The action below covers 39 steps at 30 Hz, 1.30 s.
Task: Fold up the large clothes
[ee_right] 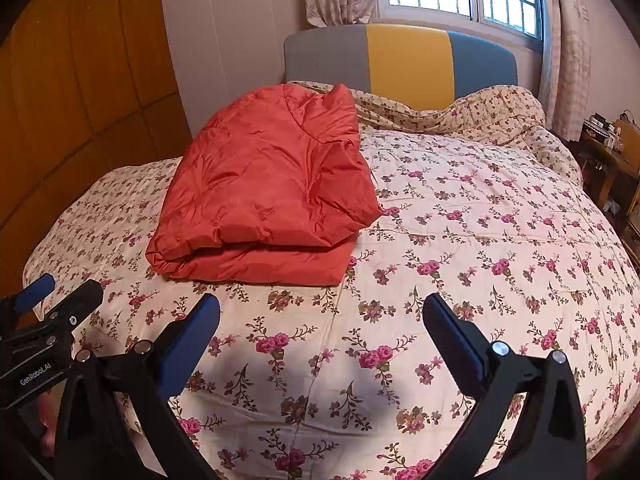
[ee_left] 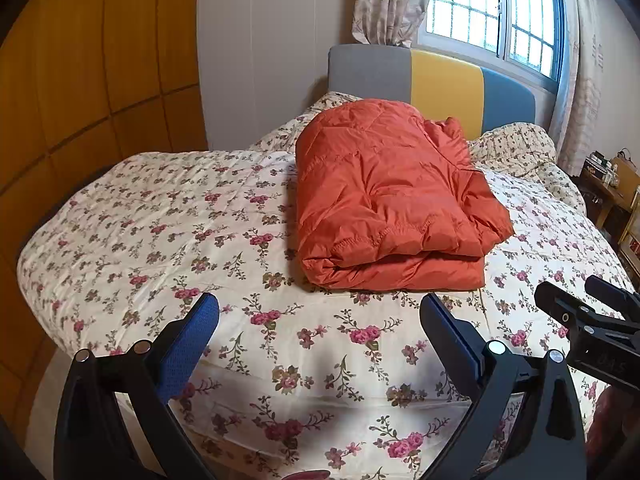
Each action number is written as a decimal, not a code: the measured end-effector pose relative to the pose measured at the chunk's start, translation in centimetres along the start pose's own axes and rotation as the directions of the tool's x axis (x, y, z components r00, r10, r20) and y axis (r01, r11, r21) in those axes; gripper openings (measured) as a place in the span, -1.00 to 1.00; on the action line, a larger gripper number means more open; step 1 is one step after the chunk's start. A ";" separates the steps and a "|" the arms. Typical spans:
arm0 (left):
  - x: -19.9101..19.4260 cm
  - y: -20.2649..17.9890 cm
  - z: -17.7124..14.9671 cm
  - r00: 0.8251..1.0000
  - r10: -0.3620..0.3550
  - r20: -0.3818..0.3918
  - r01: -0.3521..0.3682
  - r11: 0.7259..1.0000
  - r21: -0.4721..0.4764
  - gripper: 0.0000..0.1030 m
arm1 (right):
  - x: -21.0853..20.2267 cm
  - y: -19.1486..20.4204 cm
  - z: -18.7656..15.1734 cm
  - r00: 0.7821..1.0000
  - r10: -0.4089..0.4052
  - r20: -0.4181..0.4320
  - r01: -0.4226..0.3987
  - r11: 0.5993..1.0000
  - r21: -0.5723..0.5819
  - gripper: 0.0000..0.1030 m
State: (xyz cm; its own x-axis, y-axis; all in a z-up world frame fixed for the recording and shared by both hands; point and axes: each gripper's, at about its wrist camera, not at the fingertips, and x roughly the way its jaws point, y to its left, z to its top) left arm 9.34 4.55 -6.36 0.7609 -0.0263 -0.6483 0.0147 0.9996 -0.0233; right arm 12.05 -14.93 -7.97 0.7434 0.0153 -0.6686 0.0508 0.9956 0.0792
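Now both tools, left (ee_left: 320, 320) and right (ee_right: 322, 320), gape above the floral bedspread (ee_left: 160, 220) by the window (ee_left: 496, 8).

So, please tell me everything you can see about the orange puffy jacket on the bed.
The orange quilted puffer jacket looks like thin, shiny padded fabric with stitched seams. It is folded into a thick, roughly rectangular bundle of at least two layers, the upper layer wrinkled and bunched on its window side. It lies flat on the floral bedspread, toward the multicoloured headboard. Only the bedspread touches it; both grippers are open and apart from it.
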 end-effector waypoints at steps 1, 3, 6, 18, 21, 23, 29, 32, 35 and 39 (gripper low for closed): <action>0.0 0.0 0.0 1.000 0.002 -0.001 -0.002 1.000 0.000 0.94 | 0.0 0.0 0.0 1.000 0.001 -0.001 -0.001 1.000 -0.001 0.96; 0.1 0.0 0.0 1.000 0.000 -0.002 0.000 1.000 0.000 0.94 | 0.0 0.0 0.0 1.000 0.000 -0.001 0.000 1.000 0.002 0.96; 0.1 0.0 -0.1 1.000 0.003 -0.003 -0.003 1.000 0.001 0.94 | 0.0 -0.2 -0.1 1.000 0.003 -0.006 -0.003 1.000 0.005 0.96; 0.2 -0.1 -0.3 1.000 0.009 -0.009 -0.009 1.000 -0.004 0.94 | 0.4 -0.6 -0.3 1.000 0.012 -0.021 -0.011 1.000 0.020 0.96; 0.3 -0.1 -0.4 1.000 0.006 -0.016 -0.006 1.000 -0.008 0.94 | 0.4 -0.5 -0.3 1.000 0.014 -0.018 -0.014 1.000 0.014 0.96; 0.4 -0.1 -0.3 1.000 0.008 -0.019 -0.008 1.000 -0.008 0.94 | 0.4 -0.5 -0.3 1.000 0.015 -0.017 -0.015 1.000 0.015 0.96; 0.4 -0.1 -0.4 1.000 0.005 -0.020 -0.005 1.000 -0.010 0.94 | 0.5 -0.6 -0.3 1.000 0.017 -0.023 -0.017 1.000 0.020 0.96; 0.4 -0.3 -0.5 1.000 0.006 -0.020 -0.006 1.000 -0.007 0.94 | 0.5 -0.6 -0.4 1.000 0.017 -0.023 -0.017 1.000 0.017 0.96; 0.4 -0.4 -0.5 1.000 0.007 -0.022 -0.007 1.000 -0.006 0.94 | 0.5 -0.7 -0.5 1.000 0.019 -0.025 -0.018 1.000 0.018 0.96; 0.4 -0.3 -0.6 1.000 0.004 -0.021 -0.004 1.000 -0.007 0.94 | 0.5 -0.8 -0.5 0.999 0.020 -0.029 -0.020 1.000 0.021 0.96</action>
State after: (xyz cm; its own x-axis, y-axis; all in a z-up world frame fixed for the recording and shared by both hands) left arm 9.31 4.23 -7.07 0.7472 -0.0225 -0.6642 0.0073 0.9996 -0.0257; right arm 12.07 -15.69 -8.79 0.7244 0.0380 -0.6883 0.0502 0.9929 0.1076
